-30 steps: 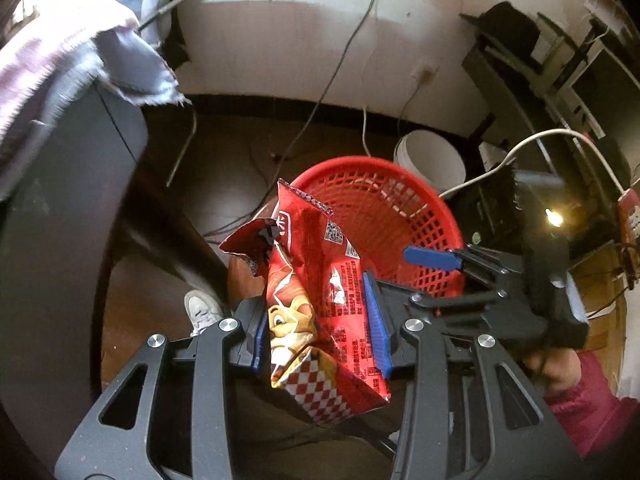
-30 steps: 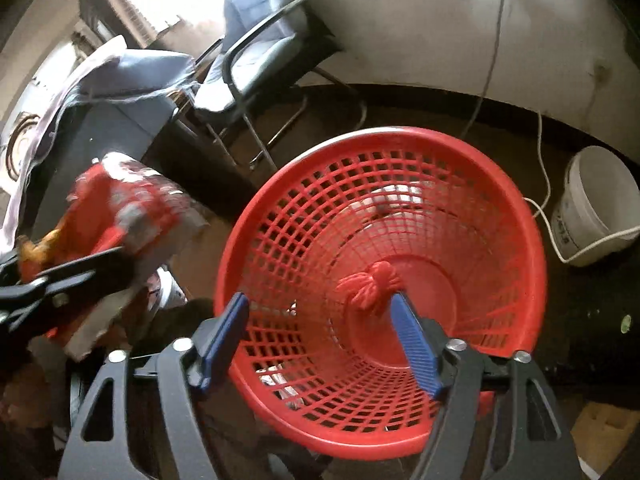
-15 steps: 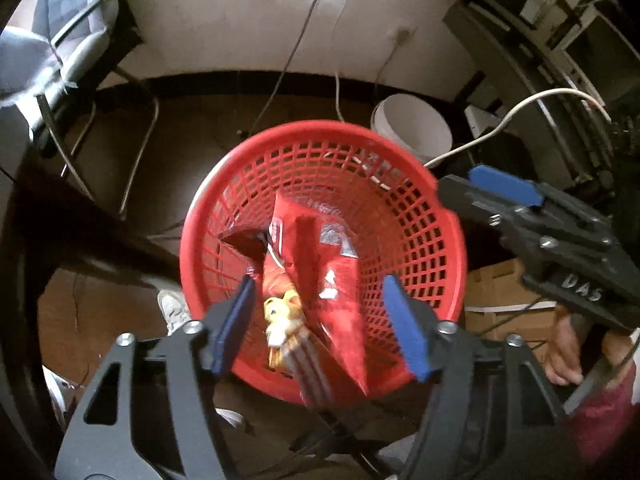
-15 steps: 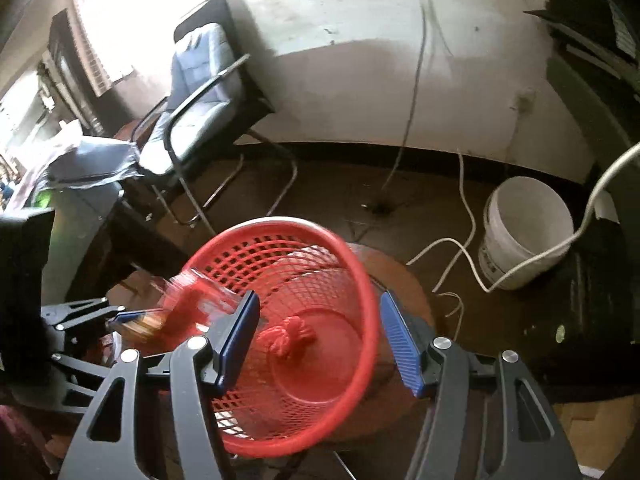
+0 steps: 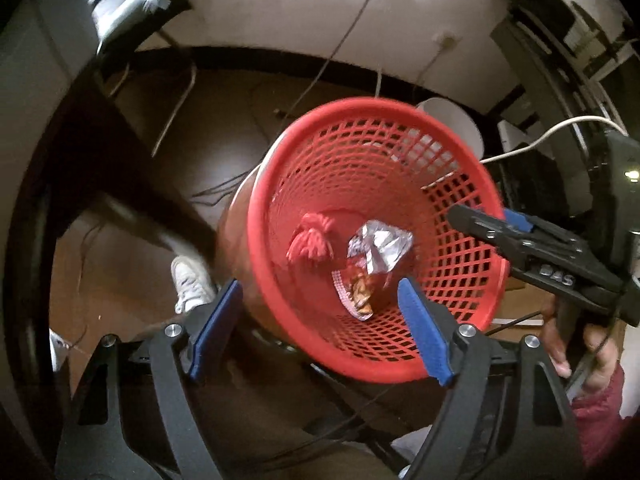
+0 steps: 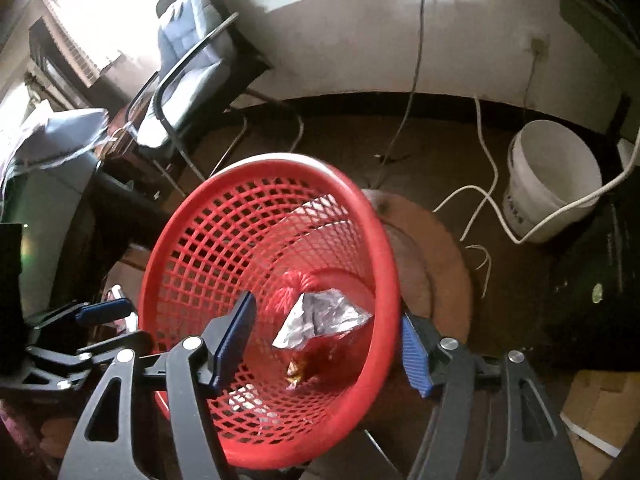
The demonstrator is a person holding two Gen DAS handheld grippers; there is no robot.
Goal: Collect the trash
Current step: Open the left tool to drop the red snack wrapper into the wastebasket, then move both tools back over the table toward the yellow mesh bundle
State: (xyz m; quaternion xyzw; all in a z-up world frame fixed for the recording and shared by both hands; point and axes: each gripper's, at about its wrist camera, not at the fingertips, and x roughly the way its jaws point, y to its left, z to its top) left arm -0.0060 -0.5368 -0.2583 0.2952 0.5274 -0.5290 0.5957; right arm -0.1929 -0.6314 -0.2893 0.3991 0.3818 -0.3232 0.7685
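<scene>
- Left wrist view: the left gripper [image 5: 320, 328] hangs with jaws spread wide, empty, over one red mesh basket [image 5: 472, 344]; inside lie one crumpled snack bag [image 5: 376, 256] and one red knotted lump [image 5: 310, 238].
- Right wrist view: the right gripper [image 6: 326, 344] gapes apart, its two blue pads astride the basket's [image 6: 192, 240] near rim; one white bucket [image 6: 548, 184] stands well apart.

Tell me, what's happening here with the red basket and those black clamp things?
A person is collecting trash with a handheld gripper in each hand. A crumpled snack wrapper lies in the bottom of the red mesh basket, beside a red knotted tuft. The left gripper is open and holds nothing. The right gripper is open too, one finger inside the basket's rim and one outside.
</scene>
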